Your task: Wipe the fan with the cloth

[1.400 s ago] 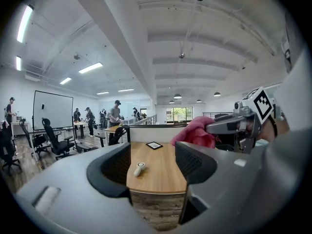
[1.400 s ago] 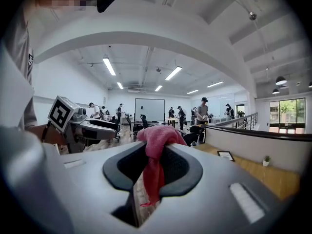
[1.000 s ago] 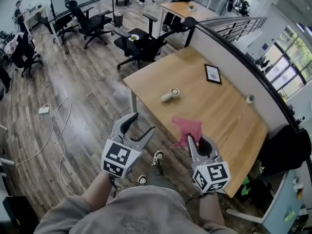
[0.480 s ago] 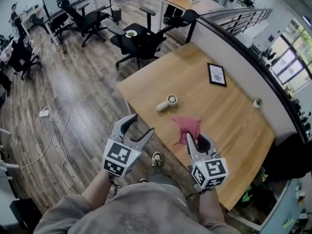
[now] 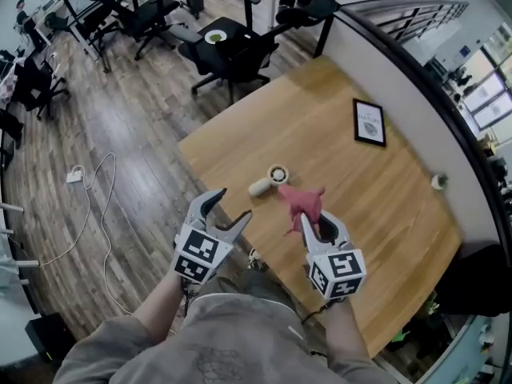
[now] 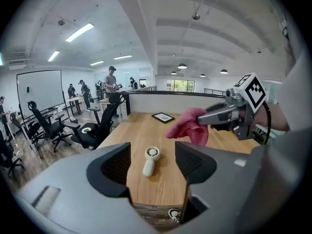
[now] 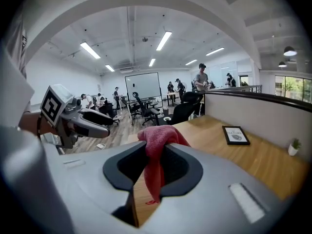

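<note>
A small white hand-held fan point(image 5: 269, 179) point(image 6: 150, 160) lies flat on the wooden table point(image 5: 400, 206), near its front-left edge. My right gripper point(image 5: 309, 218) is shut on a pink-red cloth point(image 5: 303, 201) point(image 7: 158, 150) point(image 6: 190, 128), which hangs bunched from its jaws just right of the fan and above the table. My left gripper point(image 5: 228, 206) point(image 6: 152, 162) is open with nothing between its jaws, held off the table's edge and pointing toward the fan.
A black picture frame point(image 5: 369, 122) lies at the table's far side by a low partition wall point(image 5: 416, 86). A small potted plant point(image 5: 439, 182) stands at the right. Black office chairs point(image 5: 236, 50) stand beyond the table, and a cable point(image 5: 96, 190) trails on the wooden floor.
The view has shifted nearer over the table. The fan now lies closer to both grippers, just left of the held cloth. Both grippers keep their states.
</note>
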`<state>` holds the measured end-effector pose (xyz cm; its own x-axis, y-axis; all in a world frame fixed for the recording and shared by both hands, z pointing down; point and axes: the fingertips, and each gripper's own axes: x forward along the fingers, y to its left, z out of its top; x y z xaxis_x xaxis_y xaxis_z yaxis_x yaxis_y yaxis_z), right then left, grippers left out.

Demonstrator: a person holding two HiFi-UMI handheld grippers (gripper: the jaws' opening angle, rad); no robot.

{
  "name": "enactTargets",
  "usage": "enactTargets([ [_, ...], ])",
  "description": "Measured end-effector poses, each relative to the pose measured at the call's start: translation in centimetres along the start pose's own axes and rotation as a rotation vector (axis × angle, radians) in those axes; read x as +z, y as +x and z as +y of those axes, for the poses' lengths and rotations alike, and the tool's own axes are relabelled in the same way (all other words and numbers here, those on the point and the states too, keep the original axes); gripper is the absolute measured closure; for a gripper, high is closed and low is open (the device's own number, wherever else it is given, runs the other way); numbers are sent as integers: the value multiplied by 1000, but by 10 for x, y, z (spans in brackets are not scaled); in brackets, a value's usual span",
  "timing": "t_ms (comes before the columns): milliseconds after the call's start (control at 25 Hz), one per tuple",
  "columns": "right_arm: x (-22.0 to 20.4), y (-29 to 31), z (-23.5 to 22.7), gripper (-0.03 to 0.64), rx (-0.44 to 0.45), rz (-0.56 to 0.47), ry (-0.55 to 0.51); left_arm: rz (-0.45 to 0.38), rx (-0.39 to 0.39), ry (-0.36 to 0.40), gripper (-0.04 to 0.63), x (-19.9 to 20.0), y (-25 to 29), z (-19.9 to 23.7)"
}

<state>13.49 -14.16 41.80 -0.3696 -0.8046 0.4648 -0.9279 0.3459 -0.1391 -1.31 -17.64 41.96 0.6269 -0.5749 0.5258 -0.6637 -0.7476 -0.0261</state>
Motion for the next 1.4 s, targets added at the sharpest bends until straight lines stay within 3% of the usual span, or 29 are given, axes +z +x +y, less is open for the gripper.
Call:
enactTargets([
  [440,-29,61,-56,535,-6,79,53,154,-46,-9,311,-47,89,13],
  [760,-47,102,-72,535,-30,120,67,261,-108,41,311,-97,138,18],
  [1080,-65,142,-78,535,-65,147,82,297,-178,10,337,-139,176,18],
  [1320,-73,159,-82,535,-104,148,92,325,-212,70,337,-159,192,23],
  [1400,-75,168,-83,535,-108,145,93,320,-242,72,365,-163,195,25],
])
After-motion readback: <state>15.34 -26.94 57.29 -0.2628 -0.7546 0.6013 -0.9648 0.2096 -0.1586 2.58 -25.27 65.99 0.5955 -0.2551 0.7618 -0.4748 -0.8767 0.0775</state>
